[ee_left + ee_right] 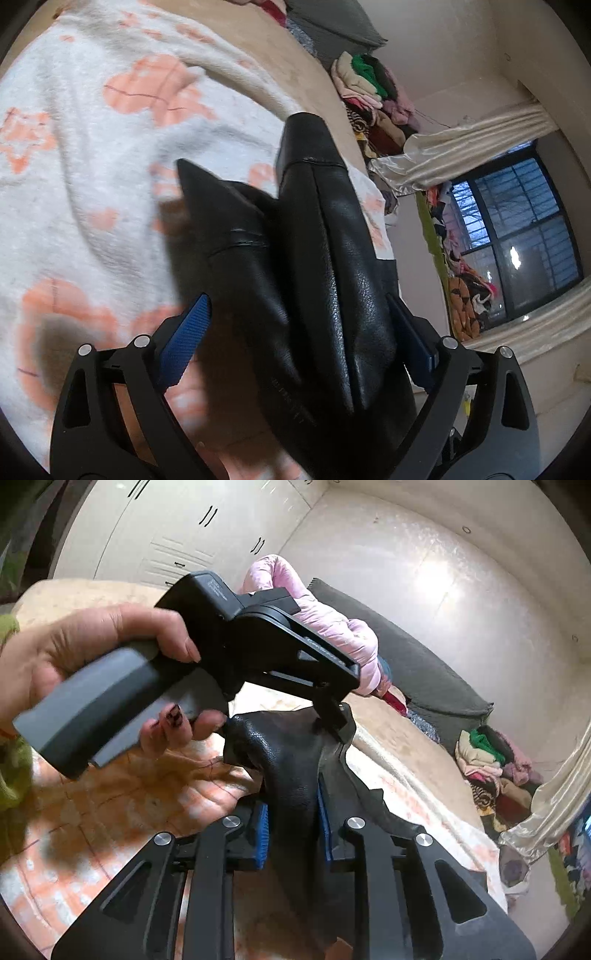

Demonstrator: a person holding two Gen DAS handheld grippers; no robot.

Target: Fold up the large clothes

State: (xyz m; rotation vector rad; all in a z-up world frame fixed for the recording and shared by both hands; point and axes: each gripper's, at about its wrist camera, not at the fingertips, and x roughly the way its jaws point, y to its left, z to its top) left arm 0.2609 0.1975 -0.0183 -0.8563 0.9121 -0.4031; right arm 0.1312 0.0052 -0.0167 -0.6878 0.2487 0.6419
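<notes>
A black leather garment (332, 240) hangs bunched above a white blanket with orange shapes (74, 166) on a bed. My left gripper (295, 299) holds a thick fold of it, and its blue pads (186, 343) stand wide on either side. In the right wrist view a hand grips the left gripper (332, 720), which pinches the top edge of the leather garment (291, 760). My right gripper (291, 812) is shut on a narrower fold lower down, with its blue pads (260, 834) pressing both sides. The blanket (110, 794) lies below.
A pink padded jacket (332, 627) and a grey cushion (424, 675) lie at the far side of the bed. A pile of mixed clothes (369, 85) sits by the wall. Curtains (461, 147) frame a dark window (524, 229). White wardrobe doors (166, 528) stand behind.
</notes>
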